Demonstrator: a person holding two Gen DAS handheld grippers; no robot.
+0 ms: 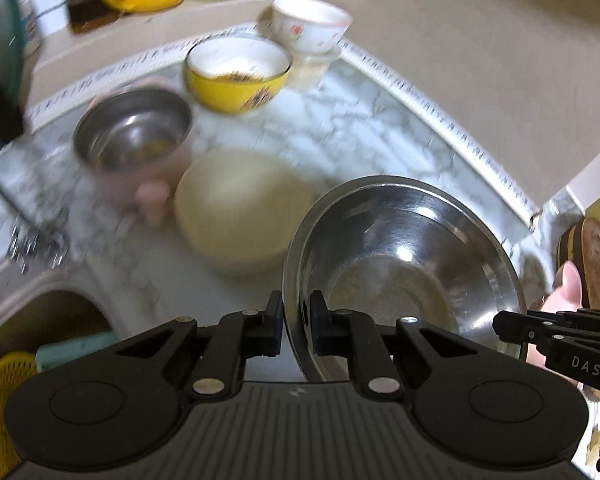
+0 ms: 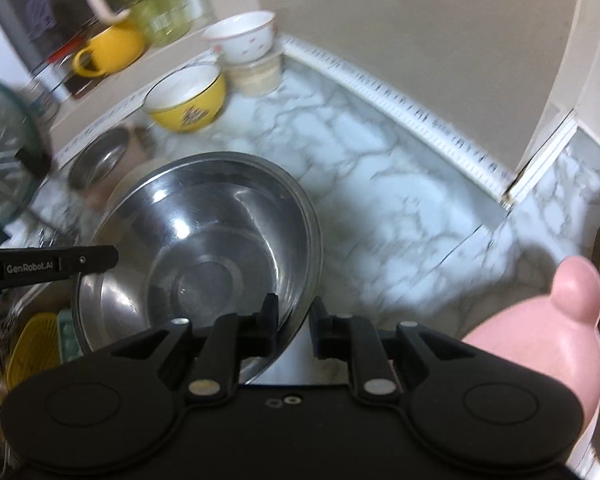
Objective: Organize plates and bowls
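Keep both grippers, left gripper [image 1: 296, 320] and right gripper [image 2: 294, 322], clamped on opposite rims of the steel mixing bowl [image 1: 404, 272], level, toward lower-centre counter.

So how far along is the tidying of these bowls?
Already done, it seems: a white floral bowl sits stacked on another at the back. In hand: both tongs, left and right, grip the rim of the large steel bowl. Left loose on the marble counter: a yellow bowl, a small steel bowl and a cream dish.
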